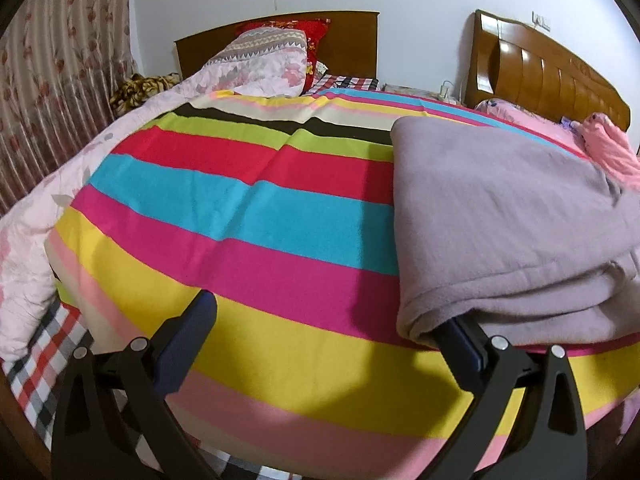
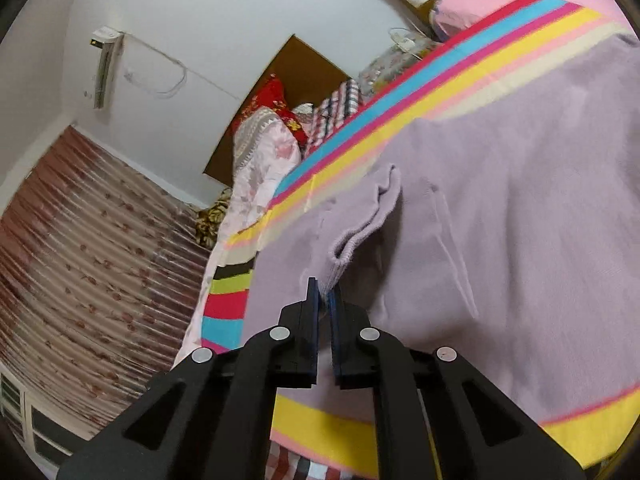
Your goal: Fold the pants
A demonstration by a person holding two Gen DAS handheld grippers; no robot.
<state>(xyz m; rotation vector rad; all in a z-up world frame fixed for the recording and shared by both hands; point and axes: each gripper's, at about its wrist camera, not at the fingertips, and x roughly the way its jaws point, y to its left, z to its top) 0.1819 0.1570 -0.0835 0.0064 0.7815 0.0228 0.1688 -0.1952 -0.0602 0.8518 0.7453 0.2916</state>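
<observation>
The right gripper [image 2: 323, 300] is clenched on a ribbed cuff or hem of the pants [image 2: 500, 208], its two dark pads nearly meeting with a thin bunch of lilac fleece pinched between them. The held end stands lifted off the layer below and curls over toward the middle of the garment, so the step in hand looks like a fold in progress: one end of the pants being carried across the rest. The left gripper [image 1: 332, 320] stands released, jaws wide apart; its right finger [image 1: 466, 344] is tucked under the near corner of the folded stack, the left finger [image 1: 192, 332] over bare striped cloth, and nothing is squeezed between them.

The pants [image 1: 512, 216] lie in several thick layers on the right half of the striped blanket [image 1: 248, 208] that covers the bed, their near edge close to the bed's near edge, their far edge short of the headboard [image 1: 560, 76].

As a judgement, the next move calls for laying the held end flat and square on the stack, letting go only when the edges line up, while the left gripper steadies or lifts the near corner. Soft fleece may slump or drag the lower layers askew.

No container is in view; a quilt [image 1: 80, 184] and pillows [image 1: 280, 40] lie at the far left of the bed
</observation>
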